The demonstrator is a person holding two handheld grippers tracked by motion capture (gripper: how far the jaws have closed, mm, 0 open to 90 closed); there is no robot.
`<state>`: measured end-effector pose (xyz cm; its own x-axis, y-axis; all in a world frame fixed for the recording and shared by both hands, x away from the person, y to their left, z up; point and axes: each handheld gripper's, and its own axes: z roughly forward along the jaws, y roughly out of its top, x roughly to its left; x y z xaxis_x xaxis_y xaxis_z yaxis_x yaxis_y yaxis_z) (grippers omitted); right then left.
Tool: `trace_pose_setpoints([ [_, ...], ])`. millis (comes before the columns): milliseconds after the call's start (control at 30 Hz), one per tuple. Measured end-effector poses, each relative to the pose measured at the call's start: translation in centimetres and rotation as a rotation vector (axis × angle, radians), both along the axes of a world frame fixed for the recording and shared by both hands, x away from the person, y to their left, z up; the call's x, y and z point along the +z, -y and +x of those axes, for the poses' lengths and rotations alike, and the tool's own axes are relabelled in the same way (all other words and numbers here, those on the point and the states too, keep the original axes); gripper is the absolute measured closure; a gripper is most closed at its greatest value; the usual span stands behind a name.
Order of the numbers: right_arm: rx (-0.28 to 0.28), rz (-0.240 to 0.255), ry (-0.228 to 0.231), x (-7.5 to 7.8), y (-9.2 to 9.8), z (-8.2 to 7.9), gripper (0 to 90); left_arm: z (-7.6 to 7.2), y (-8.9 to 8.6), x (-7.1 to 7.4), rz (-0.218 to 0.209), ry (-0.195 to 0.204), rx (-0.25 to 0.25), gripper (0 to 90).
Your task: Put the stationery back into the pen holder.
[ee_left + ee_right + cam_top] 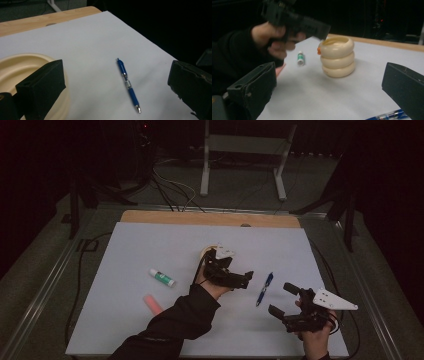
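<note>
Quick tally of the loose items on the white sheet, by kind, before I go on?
Pen, blue: 1
Glue stick, white and green: 1
Pink marker-like stick: 1
Cream ringed holder: 1
Total: 4

A glue stick (162, 277) and a pink marker (153, 304) lie near the tabletop's (150, 245) left edge, slightly apart.

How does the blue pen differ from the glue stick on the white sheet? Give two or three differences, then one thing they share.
The blue pen is long and thin; the glue stick is short and stubby. The pen is blue with silver parts; the glue stick is white with a green label. The pen lies between the left gripper and the right gripper; the glue stick lies far to their left. Both lie flat, ungripped.
</note>
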<state>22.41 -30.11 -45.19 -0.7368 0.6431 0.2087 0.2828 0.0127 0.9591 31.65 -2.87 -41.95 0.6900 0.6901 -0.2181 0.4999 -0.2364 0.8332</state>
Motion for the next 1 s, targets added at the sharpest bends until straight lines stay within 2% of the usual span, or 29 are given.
trace_pose_setpoints([
  [200,-0.019,0.016,0.011,0.3,0.3,-0.1,0.0,-0.9,0.9,-1.0,-0.031,-0.006,-0.002,1.5],
  [467,-0.033,0.035,0.014,0.5,0.7,-0.1,0.0,-2.2,2.0,-2.1,-0.042,-0.006,-0.012,1.6],
  [700,-0.037,0.046,0.017,0.6,0.9,-0.2,0.0,-3.3,3.6,-4.0,-0.029,-0.018,-0.03,1.9],
  [1000,-0.035,0.049,0.018,0.6,0.9,-0.2,0.0,-3.9,5.1,-5.6,0.015,-0.03,-0.016,1.9],
])
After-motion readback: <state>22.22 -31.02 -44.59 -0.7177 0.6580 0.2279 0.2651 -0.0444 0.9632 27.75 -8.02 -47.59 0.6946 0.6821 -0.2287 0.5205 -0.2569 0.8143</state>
